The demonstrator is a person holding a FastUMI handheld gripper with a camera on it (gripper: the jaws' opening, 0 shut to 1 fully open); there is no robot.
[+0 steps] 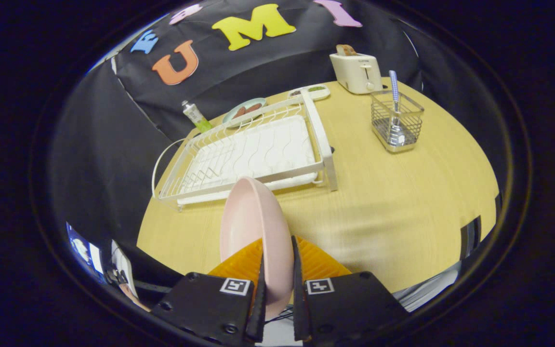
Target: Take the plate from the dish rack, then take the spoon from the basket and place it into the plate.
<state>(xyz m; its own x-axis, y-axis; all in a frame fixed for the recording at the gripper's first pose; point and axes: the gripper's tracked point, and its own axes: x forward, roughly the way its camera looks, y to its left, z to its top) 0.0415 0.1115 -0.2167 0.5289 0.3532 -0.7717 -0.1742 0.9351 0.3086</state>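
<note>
As your gripper (277,270) looks forward over the wooden table (403,202), its two fingers are closed on the pink plate (253,231), one finger pressing each face. You hold the plate on edge, nearly upright, so that you see it as a narrow oval: a smooth, matte, pale pink disc with a rounded rim and no pattern. Its lower part sits between the fingers; its upper rim rises ahead of them and overlaps the near rail of the dish rack (253,154). The plate is clear of the rack and above the table.

Beyond the plate, the white wire dish rack stands on the table with a white drip tray under it; its slots hold no dishes. Note the looped handle at the rack's far-left end.

To the right of the rack, well apart from it, stands the wire basket (397,121), square and silvery. The spoon (394,103) stands upright inside it, bowl down, with a blue-and-white patterned handle rising above the basket's rim.

Behind the basket sits a cream toaster (357,72) with toast in its slot. Behind the rack you can make out a small tube (195,115) with a green end, an oval dish (244,112) holding food, and a second shallow dish (312,90).
</note>
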